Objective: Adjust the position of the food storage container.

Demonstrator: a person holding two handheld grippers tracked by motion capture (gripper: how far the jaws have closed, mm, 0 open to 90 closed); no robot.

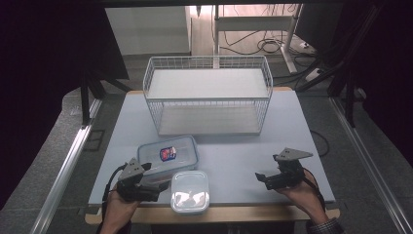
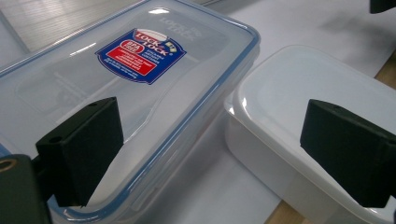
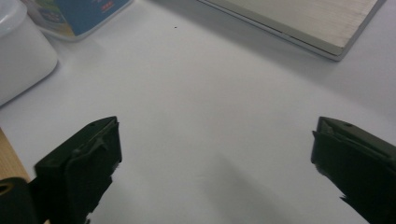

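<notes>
Tabletop (image 1: 234,156), pale blue-grey, fills the middle of the high view, with a white wire basket rack (image 1: 208,95) standing at its far side. Near the left front edge lies a clear rectangular plastic food box with a blue-rimmed lid and a red-and-blue sticker (image 1: 168,156). Touching or just beside its near right corner sits a smaller white square plastic container with a white lid (image 1: 190,191), right at the near edge. The left tongs (image 1: 155,187) hover just left of the white container, beside the clear box's near side, released. The right tongs (image 1: 259,178) rest well apart on the right, over bare surface, also released.

In the left gripper view, the jaws stand wide apart and grip nothing. The clear box (image 2: 130,93) lies under the left jaw and the white container (image 2: 317,93) under the right jaw, so the seam between the two boxes runs between them.

In the right gripper view, the jaws gape over plain tabletop (image 3: 210,116); the white container (image 3: 21,56) shows at the far left, and the rack's base board (image 3: 303,21) at the top.

Judged from here, the risk is a muddled grasp: closing the left tongs now could pinch both boxes' edges at once, or slip off a slick lid. A push could also nudge the white container off the near edge, since it sits so close to it.
</notes>
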